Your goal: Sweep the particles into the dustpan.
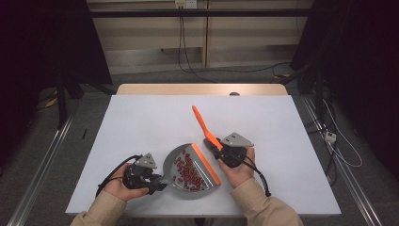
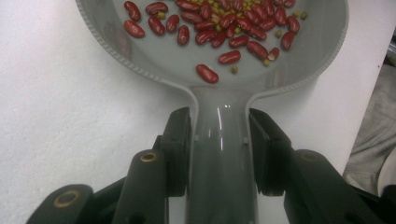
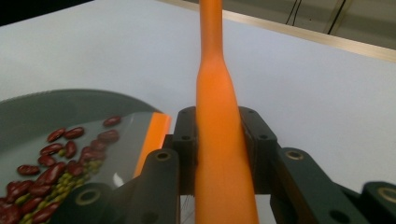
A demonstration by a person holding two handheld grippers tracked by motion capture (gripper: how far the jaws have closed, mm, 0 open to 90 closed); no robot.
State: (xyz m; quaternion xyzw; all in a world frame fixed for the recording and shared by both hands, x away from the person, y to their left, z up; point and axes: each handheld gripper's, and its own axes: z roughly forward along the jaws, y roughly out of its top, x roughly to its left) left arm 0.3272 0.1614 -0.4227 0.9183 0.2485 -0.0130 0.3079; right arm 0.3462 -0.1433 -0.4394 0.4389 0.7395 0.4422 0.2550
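Observation:
A grey dustpan [image 1: 170, 162] with an orange front lip [image 1: 206, 164] lies near the table's front edge. It holds several red kidney beans [image 1: 188, 172] and small green ones. My left gripper [image 1: 157, 183] is shut on the pan's grey handle [image 2: 222, 154], one pad [image 2: 180, 140] on each side, with the beans [image 2: 229, 28] just ahead in the bowl [image 2: 154, 53]. My right gripper [image 1: 217, 149] is shut on a long orange tool handle [image 1: 201, 121] that points up and away over the table. That handle [image 3: 217, 116] runs between the jaws, beside the pan [image 3: 56, 105]. The tool's lower end is hidden.
The white table top [image 1: 141, 122] spreads wide behind and to both sides of the pan. A wooden edge [image 1: 202, 89] lies at the back. Cables [image 1: 188, 52] trail on the floor behind, and metal rails [image 1: 47, 155] run along both sides.

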